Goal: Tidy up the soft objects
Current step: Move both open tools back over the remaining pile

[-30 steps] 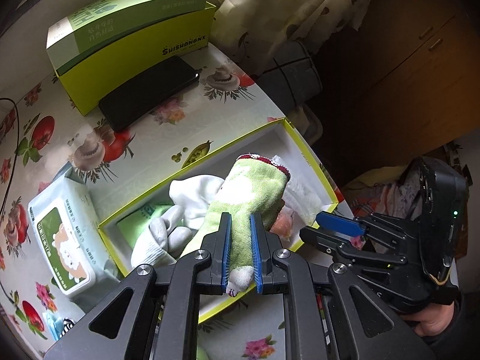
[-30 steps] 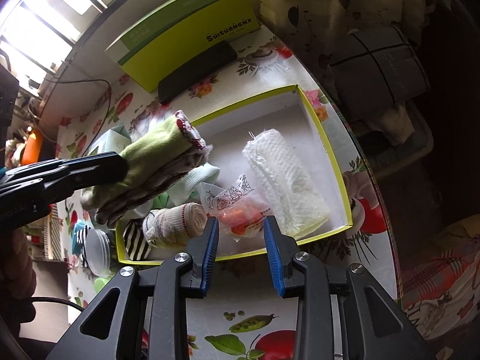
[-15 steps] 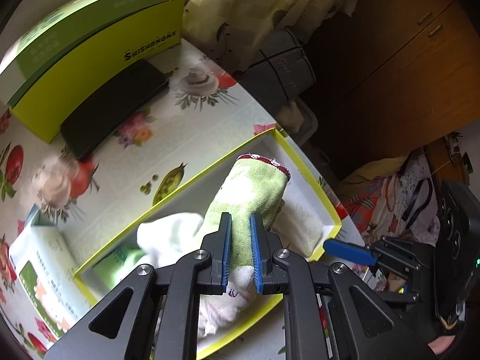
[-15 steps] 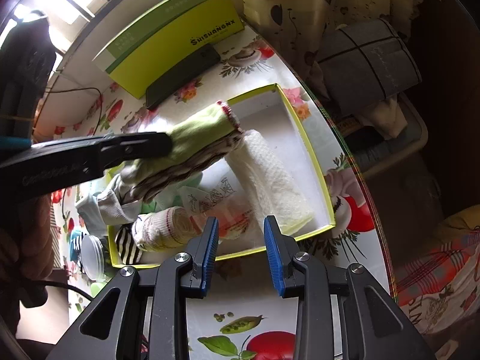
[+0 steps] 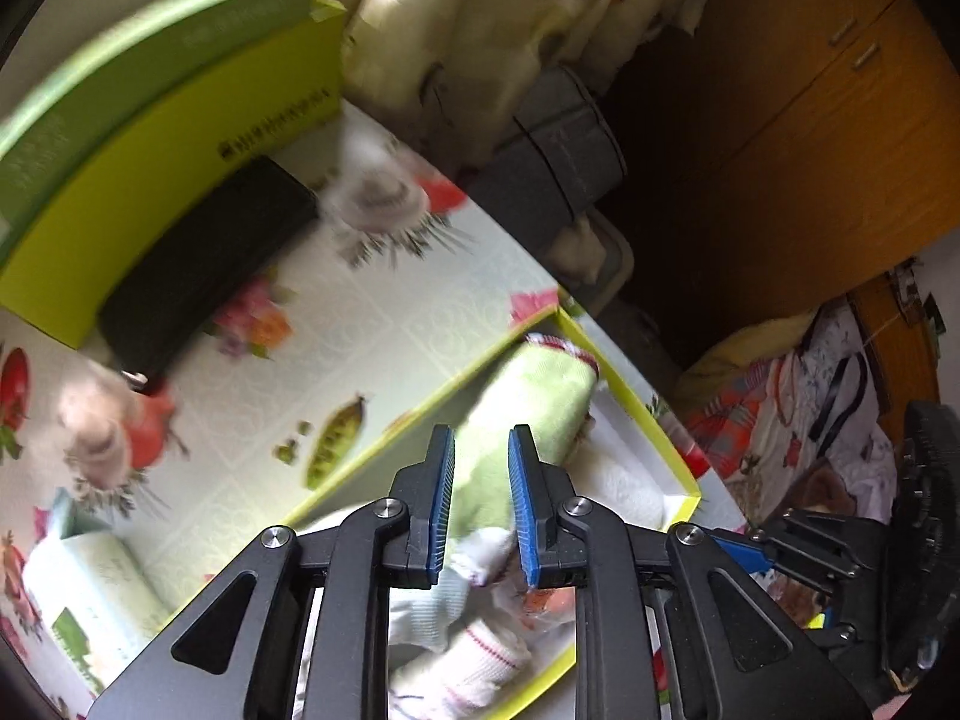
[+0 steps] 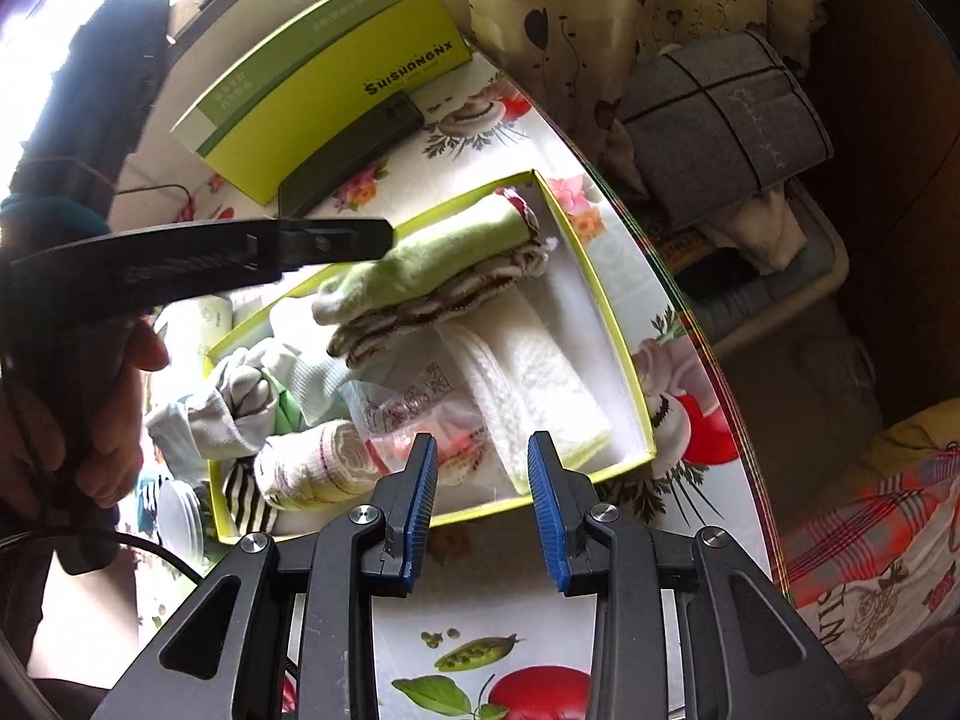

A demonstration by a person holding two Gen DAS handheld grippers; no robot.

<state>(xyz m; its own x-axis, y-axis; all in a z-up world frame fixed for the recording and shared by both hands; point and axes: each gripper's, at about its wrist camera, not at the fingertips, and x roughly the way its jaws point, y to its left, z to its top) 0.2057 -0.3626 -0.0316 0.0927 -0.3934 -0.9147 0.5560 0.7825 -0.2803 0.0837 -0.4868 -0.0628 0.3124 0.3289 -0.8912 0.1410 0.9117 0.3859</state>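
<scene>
A green sock with a red-trimmed cuff (image 5: 528, 402) (image 6: 444, 258) lies in the far end of the open yellow-rimmed box (image 5: 672, 456) (image 6: 630, 360), on top of a brown-striped sock (image 6: 444, 306). My left gripper (image 5: 480, 480) has its jaws apart around the sock's near end, no longer pinching it; its fingers (image 6: 336, 240) show in the right wrist view. My right gripper (image 6: 480, 480) is open and empty at the box's near edge. The box also holds a white rolled towel (image 6: 528, 384), a clear packet (image 6: 408, 414), a rolled white sock (image 6: 312, 462) and pale socks (image 6: 240, 396).
A green and yellow carton (image 6: 336, 78) and a black phone (image 6: 354, 150) lie at the back of the flowered tablecloth. A wipes pack (image 5: 90, 588) sits left of the box. The table's edge (image 6: 708, 348) runs just right of the box, with grey cushions (image 6: 720, 120) below.
My left gripper carried the green sock toward the box's far end, lowered it there and opened its jaws. The right gripper stayed open by the near edge.
</scene>
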